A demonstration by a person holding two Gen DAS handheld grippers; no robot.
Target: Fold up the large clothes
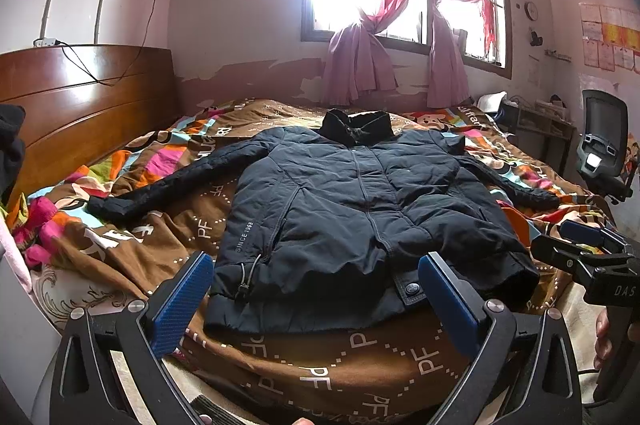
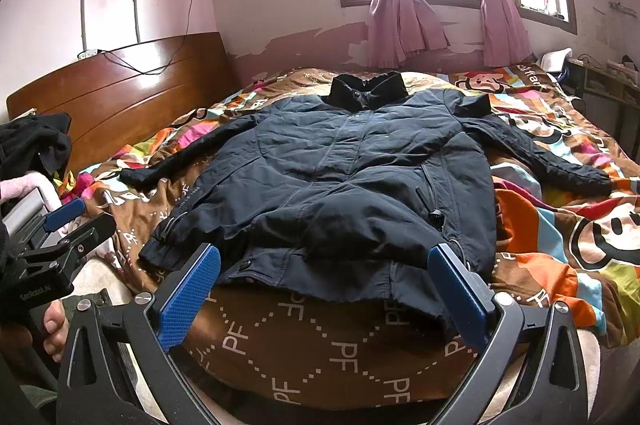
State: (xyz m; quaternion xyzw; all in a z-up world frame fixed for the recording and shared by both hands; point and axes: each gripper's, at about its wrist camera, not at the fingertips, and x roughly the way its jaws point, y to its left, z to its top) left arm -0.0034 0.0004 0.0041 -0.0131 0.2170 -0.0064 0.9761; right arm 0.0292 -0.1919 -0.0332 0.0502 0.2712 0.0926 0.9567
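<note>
A dark navy padded jacket (image 1: 352, 209) lies flat and face up on the bed, collar toward the window, both sleeves spread out to the sides. It also shows in the right wrist view (image 2: 352, 177). My left gripper (image 1: 316, 261) is open and empty, its blue pads just short of the jacket's hem. My right gripper (image 2: 324, 253) is open and empty, also at the hem. The right gripper shows at the right edge of the left wrist view (image 1: 584, 241), and the left gripper at the left edge of the right wrist view (image 2: 76, 221).
The bed carries a brown and multicoloured patterned quilt (image 1: 320, 365). A wooden headboard (image 1: 80, 113) stands at the left. A window with pink curtains (image 1: 400, 5) is behind the bed. An office chair (image 1: 604, 149) and a cluttered desk (image 1: 536, 121) stand at the right.
</note>
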